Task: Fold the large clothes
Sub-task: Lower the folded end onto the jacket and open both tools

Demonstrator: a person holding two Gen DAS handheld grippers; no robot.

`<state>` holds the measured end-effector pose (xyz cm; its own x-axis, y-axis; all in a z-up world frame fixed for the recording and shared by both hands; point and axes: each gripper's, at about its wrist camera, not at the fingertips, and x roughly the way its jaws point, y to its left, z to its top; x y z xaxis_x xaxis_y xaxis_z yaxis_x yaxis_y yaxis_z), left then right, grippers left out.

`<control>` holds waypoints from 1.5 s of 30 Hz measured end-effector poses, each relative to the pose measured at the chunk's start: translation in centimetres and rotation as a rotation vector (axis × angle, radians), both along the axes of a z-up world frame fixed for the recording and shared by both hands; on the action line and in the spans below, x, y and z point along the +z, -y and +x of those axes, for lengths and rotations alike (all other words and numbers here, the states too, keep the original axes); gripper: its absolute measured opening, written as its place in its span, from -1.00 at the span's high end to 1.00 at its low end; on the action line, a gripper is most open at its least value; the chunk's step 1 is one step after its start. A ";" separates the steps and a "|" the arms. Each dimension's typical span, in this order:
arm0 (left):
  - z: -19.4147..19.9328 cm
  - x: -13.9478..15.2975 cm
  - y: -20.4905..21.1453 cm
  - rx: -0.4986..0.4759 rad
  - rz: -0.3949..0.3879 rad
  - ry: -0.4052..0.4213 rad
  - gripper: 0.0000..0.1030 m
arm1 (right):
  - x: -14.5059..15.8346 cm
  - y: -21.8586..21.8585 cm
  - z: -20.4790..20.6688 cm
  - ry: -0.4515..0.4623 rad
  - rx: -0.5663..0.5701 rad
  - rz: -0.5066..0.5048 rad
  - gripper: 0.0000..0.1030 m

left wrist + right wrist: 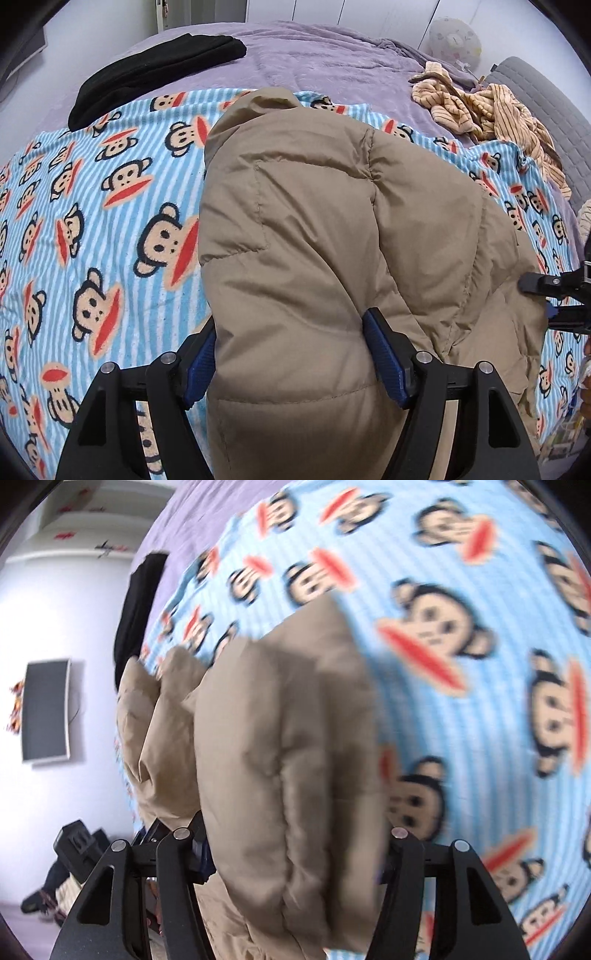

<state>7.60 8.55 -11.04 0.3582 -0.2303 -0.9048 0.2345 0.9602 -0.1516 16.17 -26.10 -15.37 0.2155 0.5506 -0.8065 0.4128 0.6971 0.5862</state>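
A puffy tan down jacket (317, 229) lies folded on a blue-striped monkey-print blanket (110, 221). My left gripper (291, 363) straddles its near end. The blue pads (386, 363) touch the padding on both sides, and the right one dents it. My right gripper (535, 301) reaches the jacket's right edge. In the blurred right wrist view a thick fold of the jacket (288, 746) fills the gap of the right gripper (295, 849). Its pads are mostly hidden behind the fabric.
A black garment (147, 74) lies folded on the purple bedspread (314, 59) at the back left. A striped beige garment (491, 110) is crumpled at the back right beside a grey pillow (546, 96). A wall panel (46, 710) and the floor lie beyond the bed's edge.
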 end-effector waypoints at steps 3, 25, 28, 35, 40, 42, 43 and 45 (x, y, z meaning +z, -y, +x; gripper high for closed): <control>0.0 0.0 0.0 0.016 0.000 -0.007 -0.46 | 3.7 -0.2 -1.4 0.102 -0.005 -0.075 0.05; 5.0 0.5 1.9 -0.011 0.043 0.006 -0.46 | -1.2 -2.5 -0.9 0.053 0.117 -0.275 0.21; 3.8 -0.3 3.3 -0.044 0.100 0.039 -0.52 | -1.4 -0.5 -1.7 0.016 0.063 -0.234 0.20; 3.8 -0.7 2.8 -0.027 0.083 0.026 -0.53 | 5.7 0.5 -6.1 0.125 0.066 -0.320 0.17; 3.6 0.6 2.2 0.003 0.081 0.014 -0.53 | 9.7 -3.0 -10.0 0.224 0.157 -0.270 0.16; 2.7 1.9 1.1 0.010 0.054 0.022 -0.53 | 9.7 -4.5 -11.1 0.213 0.209 -0.246 0.16; 2.0 2.6 0.5 0.010 0.052 0.033 -0.53 | 9.6 -5.1 -11.5 0.205 0.226 -0.236 0.16; 0.4 3.5 -0.8 0.014 0.062 0.043 -0.53 | 9.0 -5.9 -12.2 0.180 0.241 -0.210 0.16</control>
<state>7.96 9.33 -7.58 0.3996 -0.1690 -0.9010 0.2256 0.9708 -0.0820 3.97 -20.22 -6.39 0.2486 0.4290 -0.8685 0.1248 0.8749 0.4679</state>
